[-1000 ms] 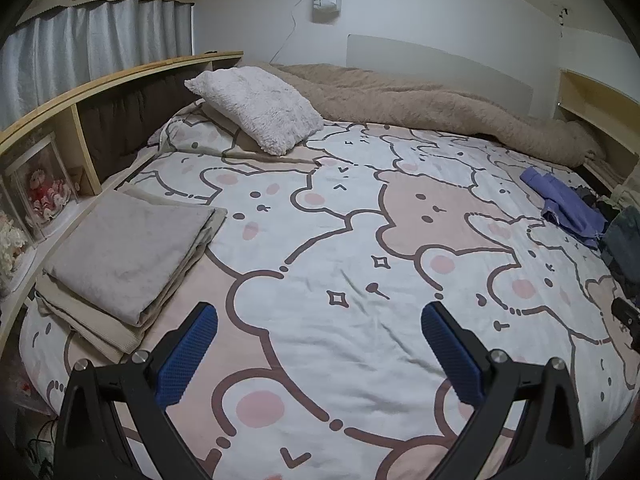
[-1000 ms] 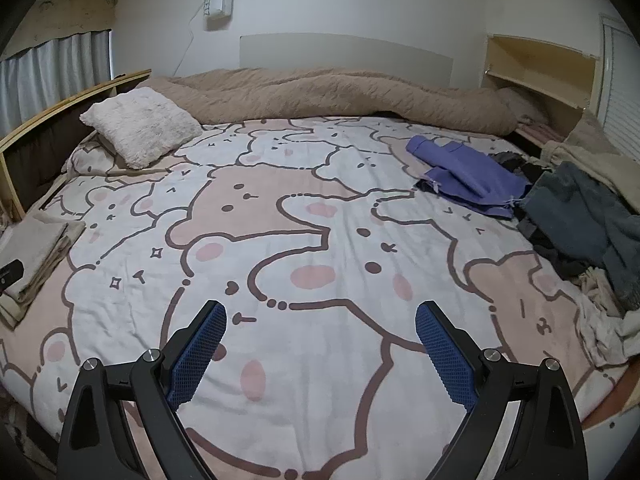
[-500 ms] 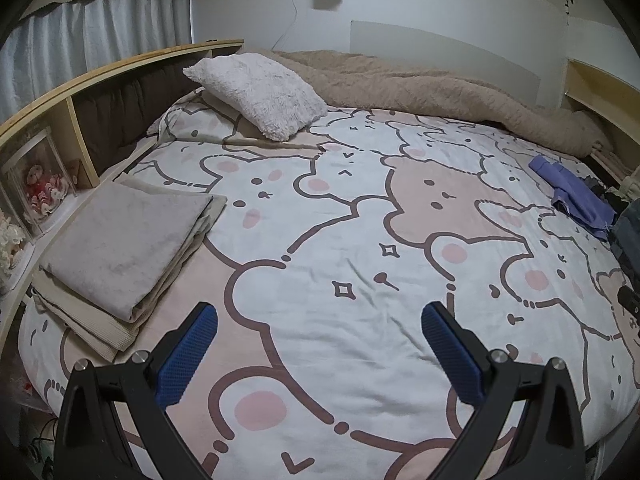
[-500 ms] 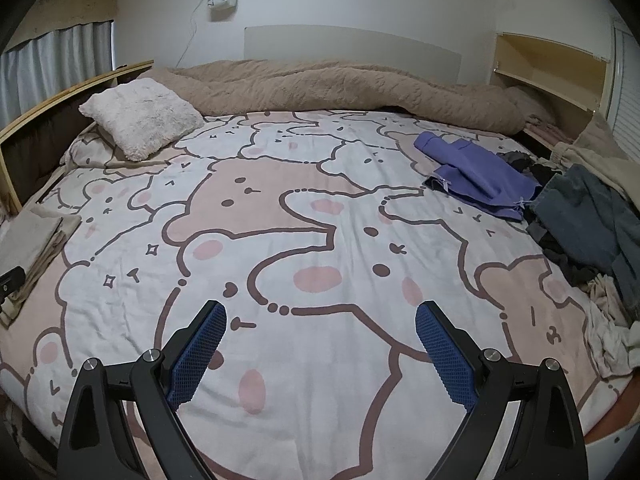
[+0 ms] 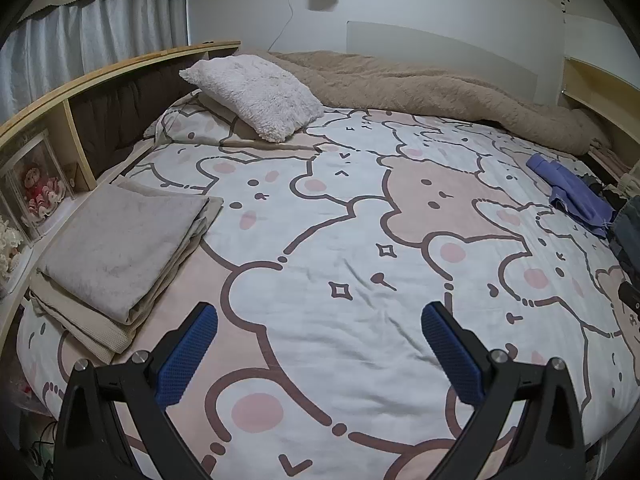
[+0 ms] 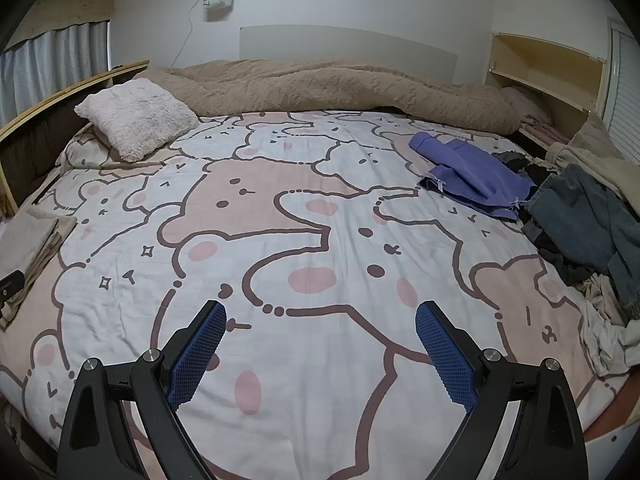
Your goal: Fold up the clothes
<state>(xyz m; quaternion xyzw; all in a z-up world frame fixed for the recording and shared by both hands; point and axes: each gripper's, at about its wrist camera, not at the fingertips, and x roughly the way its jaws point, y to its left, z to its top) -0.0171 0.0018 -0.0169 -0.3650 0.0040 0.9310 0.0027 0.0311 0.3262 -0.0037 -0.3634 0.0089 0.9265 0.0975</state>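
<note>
A stack of folded grey and beige clothes [image 5: 116,256] lies at the bed's left edge; it also shows in the right wrist view [image 6: 28,240]. A crumpled purple garment [image 6: 472,176] lies at the right, with dark blue jeans [image 6: 588,220] and pale clothes [image 6: 608,332] heaped beside it. The purple garment also shows in the left wrist view [image 5: 572,196]. My left gripper [image 5: 320,344] is open and empty above the bear-print sheet [image 5: 340,240]. My right gripper [image 6: 320,340] is open and empty above the sheet, well short of the heap.
A fluffy white pillow [image 5: 256,96] and a rolled beige blanket [image 6: 340,88] lie at the head of the bed. A wooden shelf [image 5: 60,112] with dolls runs along the left side. Shelves [image 6: 548,64] stand at the right.
Both grippers have moved a little forward and up over the bed, jaws unchanged. The folded stack and the heap have not moved.
</note>
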